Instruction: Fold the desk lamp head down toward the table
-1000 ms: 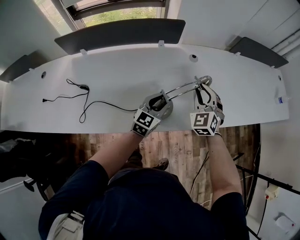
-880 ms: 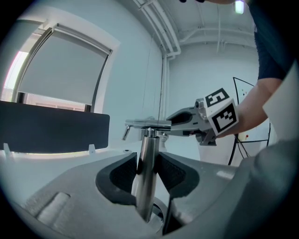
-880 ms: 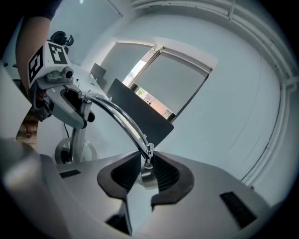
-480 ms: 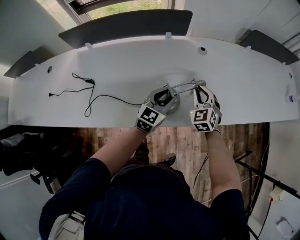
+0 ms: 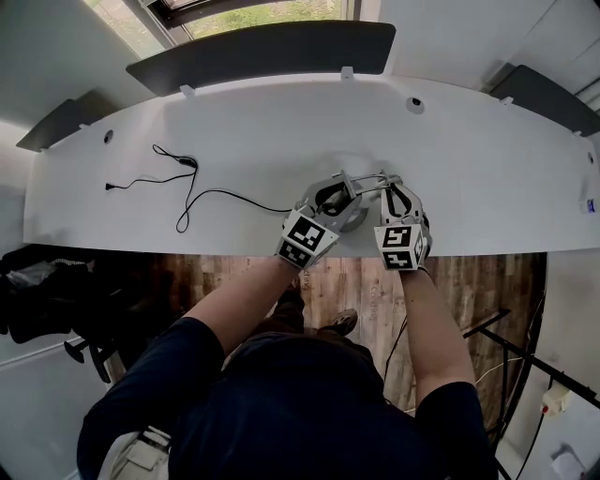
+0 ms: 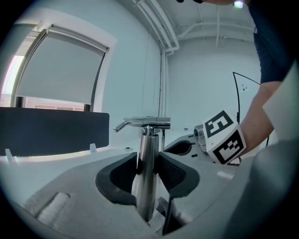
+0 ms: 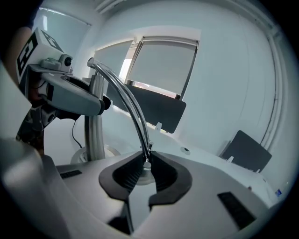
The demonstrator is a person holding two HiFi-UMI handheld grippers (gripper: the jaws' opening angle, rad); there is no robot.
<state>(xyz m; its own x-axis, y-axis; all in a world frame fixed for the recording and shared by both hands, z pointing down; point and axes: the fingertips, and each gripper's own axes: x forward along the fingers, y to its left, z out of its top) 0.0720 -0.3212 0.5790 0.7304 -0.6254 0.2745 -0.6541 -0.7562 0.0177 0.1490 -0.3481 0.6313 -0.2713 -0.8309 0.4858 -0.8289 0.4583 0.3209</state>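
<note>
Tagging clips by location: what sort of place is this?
Probably an office: long white desk with cable grommets, dark privacy screens along its far edge, and a window with a roller blind.

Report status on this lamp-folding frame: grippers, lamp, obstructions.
Left gripper shut on upright chrome lamp post. Right gripper, jaws just closed further, shut on thin curved chrome lamp arm at its tip. Black cable lies clear, left.

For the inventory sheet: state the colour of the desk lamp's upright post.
Polished silver metal. The post shows best in the left gripper view.
</note>
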